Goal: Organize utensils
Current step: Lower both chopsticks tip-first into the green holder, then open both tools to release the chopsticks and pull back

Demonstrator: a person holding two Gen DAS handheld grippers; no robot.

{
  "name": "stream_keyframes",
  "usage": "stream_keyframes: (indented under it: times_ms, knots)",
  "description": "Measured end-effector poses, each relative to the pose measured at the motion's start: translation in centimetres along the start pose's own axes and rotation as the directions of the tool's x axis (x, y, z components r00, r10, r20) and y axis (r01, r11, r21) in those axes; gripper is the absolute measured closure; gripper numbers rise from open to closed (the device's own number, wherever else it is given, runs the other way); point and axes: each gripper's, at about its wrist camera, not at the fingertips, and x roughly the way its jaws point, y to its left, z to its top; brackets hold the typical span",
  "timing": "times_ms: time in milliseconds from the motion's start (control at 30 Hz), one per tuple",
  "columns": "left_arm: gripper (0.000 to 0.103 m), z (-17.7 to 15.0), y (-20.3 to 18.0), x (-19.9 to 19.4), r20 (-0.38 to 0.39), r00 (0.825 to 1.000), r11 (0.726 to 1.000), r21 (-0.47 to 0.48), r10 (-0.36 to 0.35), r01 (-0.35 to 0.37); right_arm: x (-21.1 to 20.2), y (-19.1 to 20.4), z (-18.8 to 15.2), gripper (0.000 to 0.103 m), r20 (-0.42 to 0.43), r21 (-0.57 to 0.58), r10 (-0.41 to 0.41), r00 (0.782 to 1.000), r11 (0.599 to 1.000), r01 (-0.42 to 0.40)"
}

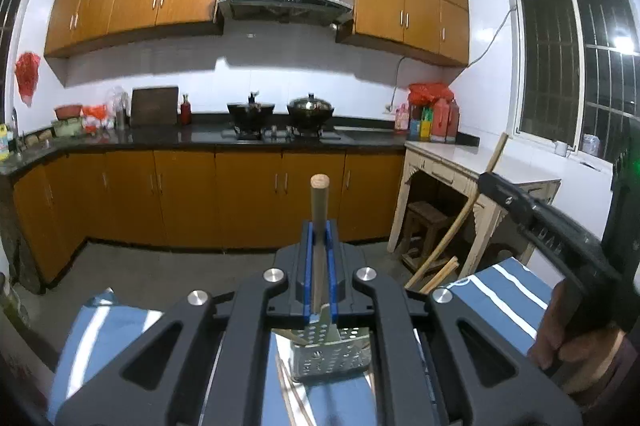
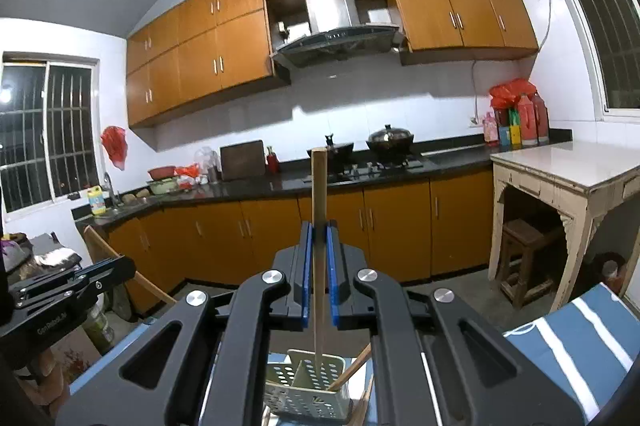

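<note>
The left gripper (image 1: 319,238) had its two blue fingers (image 1: 306,266) clenched on one round-ended wooden handle (image 1: 319,198) standing upright, and the right gripper (image 2: 319,238) likewise pinched one flat bamboo stick (image 2: 319,210) between its own pair. Near and below each sat one perforated utensil caddy (image 1: 328,356) on the blue-and-white striped table (image 1: 500,302), a few loose chopsticks (image 1: 292,400) beside it. Far off, two woks (image 1: 310,110) stood on the stove, and the left gripper's body read "GenRobot.AI".
</note>
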Motion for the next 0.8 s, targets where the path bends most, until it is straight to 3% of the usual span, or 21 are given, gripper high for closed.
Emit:
stream_keyframes:
  times_ms: [233, 567, 600, 667, 700, 733, 800]
  knots:
    - [0.096, -1.9, 0.7, 1.6, -0.058, 0.998, 0.999, -0.035, -0.012, 0.010, 2.8, -0.5, -2.9, 0.095, -0.066, 0.030, 0.001, 0.998, 1.000, 0.001]
    - [0.095, -3.9, 1.1, 3.6, -0.121, 0.993, 0.999, -0.052, -0.007, 0.001, 3.5, -1.4, -4.1, 0.095, -0.136, 0.066, 0.002, 0.991, 0.998, 0.007]
    - [0.095, -4.1, 1.2, 3.9, -0.133, 0.991, 0.999, -0.052, -0.001, -0.006, 3.6, -1.4, -4.0, 0.093, -0.141, 0.067, 0.005, 0.990, 0.998, 0.005]
    - [0.094, -4.4, 1.6, 4.3, -0.151, 0.989, 0.998, -0.060, 0.004, -0.013, 2.8, -1.7, -3.7, 0.079, -0.141, 0.073, -0.001, 0.990, 0.997, 0.011]
    - [0.092, -4.6, 1.8, 4.3, -0.156, 0.988, 0.998, -0.065, 0.007, -0.017, 2.4, -1.8, -3.6, 0.064, -0.131, 0.078, -0.006, 0.991, 0.997, 0.016]
    - [0.090, -4.8, 1.9, 4.1, -0.157, 0.988, 0.997, -0.069, 0.009, -0.020, 1.7, -1.9, -3.4, 0.056, -0.117, 0.078, -0.012, 0.993, 0.997, 0.022]
    - [0.087, -4.8, 2.1, 3.7, -0.151, 0.988, 0.997, -0.076, 0.015, -0.027, 0.8, -2.0, -2.9, 0.056, -0.106, 0.074, -0.019, 0.994, 0.997, 0.027]
